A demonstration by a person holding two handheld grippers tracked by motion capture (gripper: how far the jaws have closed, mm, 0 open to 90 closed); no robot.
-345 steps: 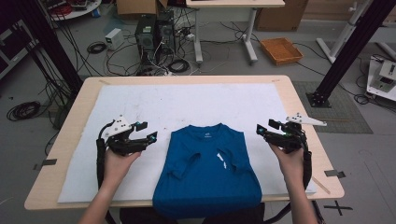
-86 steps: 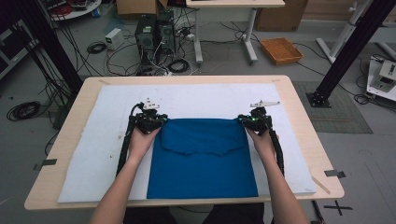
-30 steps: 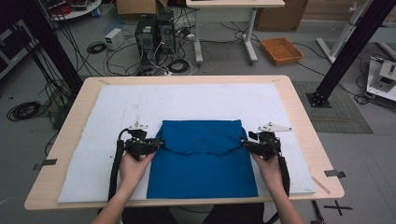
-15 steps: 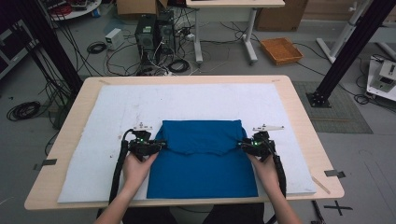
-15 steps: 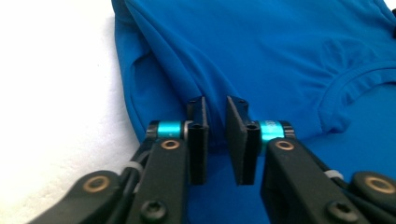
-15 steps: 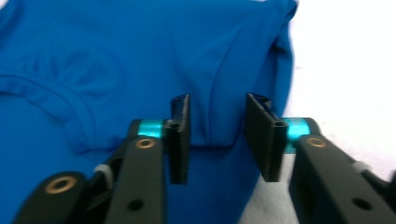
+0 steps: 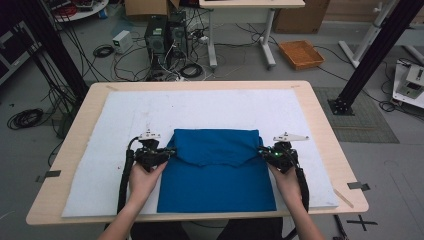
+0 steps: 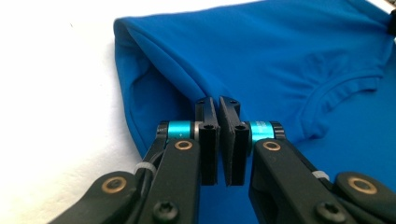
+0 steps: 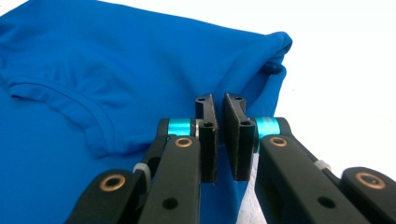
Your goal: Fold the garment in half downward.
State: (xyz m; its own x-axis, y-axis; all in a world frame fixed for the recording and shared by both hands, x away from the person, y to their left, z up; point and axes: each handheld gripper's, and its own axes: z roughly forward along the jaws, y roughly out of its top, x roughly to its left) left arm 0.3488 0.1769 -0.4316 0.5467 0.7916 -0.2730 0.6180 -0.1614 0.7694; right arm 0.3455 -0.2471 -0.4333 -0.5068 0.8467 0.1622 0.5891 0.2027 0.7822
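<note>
A: Item one, blue T-shirt (image 7: 216, 170): lying mid-table on the white mat (image 7: 100, 150), its top part folded over toward the near side, collar showing on the flap. What is changing?

B: Both pairs of jaws have just been closing. A second ago the grippers were sitting at the shirt's side edges with jaws wider; now the left gripper (image 7: 167, 154) is pinching the left edge of the fold, and the right gripper (image 7: 263, 152) is pinching the right edge. Hands are holding roughly the same spots.

A: Meaning?

B: Judging by that, the grasp for the next fold is being secured; lifting is not yet beginning.

A: Item two, view differences?

B: The high view is giving the whole layout: shirt square to the table (image 7: 320, 125), one gripper at either side. The left gripper view (image 8: 219, 109) is showing pads nearly together on a thin fabric ridge; the right gripper view (image 9: 218, 109) is showing the same, with cloth bunching at the far corner.
</note>
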